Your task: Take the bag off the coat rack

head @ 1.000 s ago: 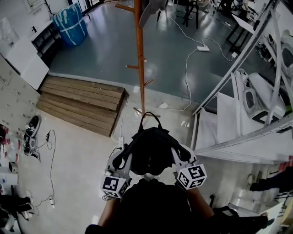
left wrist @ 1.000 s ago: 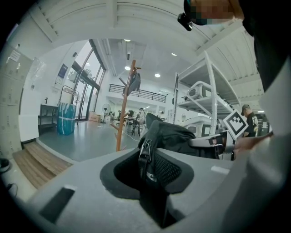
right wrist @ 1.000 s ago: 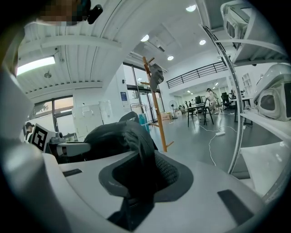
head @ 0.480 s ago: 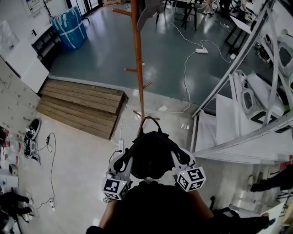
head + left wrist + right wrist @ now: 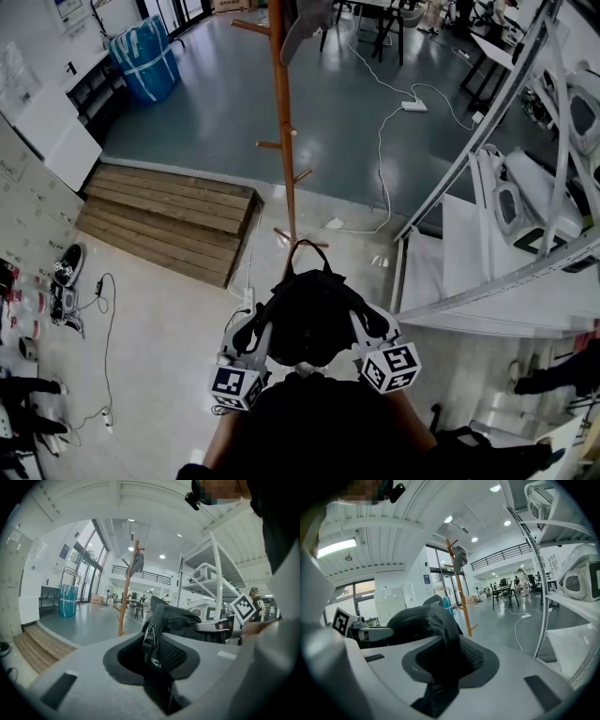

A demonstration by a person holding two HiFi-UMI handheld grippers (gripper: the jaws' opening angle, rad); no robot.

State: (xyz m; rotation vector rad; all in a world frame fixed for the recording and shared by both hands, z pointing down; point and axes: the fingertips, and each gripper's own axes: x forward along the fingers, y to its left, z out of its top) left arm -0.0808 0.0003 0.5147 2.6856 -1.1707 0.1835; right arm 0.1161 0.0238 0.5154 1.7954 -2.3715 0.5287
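Bag (image 5: 305, 314): black, held up between both grippers, just ahead of the person's body; hangs on no peg, top loop clear of the rack's pole.
Left gripper (image 5: 251, 328): at the bag's left side; fingers (image 5: 84, 672) closed on a strap with a metal buckle.
Right gripper (image 5: 364, 321): at the bag's right side; fingers (image 5: 525, 677) closed on a fold of the black fabric.
Rack (image 5: 284, 141): orange wooden pole, upright, straight ahead beyond the bag; short pegs jutting left and right at mid height, splayed feet at the floor.
Rack top: grey item (image 5: 305, 23) hanging from an upper peg, well above the bag.
Left edge: wooden step (image 5: 169, 211) slanting along the border of the blue-grey floor; shoes (image 5: 66, 262) and thin cords near the wall.
Far left: blue bundle (image 5: 145, 52) by the wall, well apart from the rack.
Right edge: white shelf frame (image 5: 487, 141), its slanted post reaching down near the right gripper.
Floor ahead: white cable (image 5: 382, 141) trailing from a power strip (image 5: 416, 98) towards the rack's foot.
Open room: bare pale floor to the left of the bag, between step and person; tight on the right against the frame.
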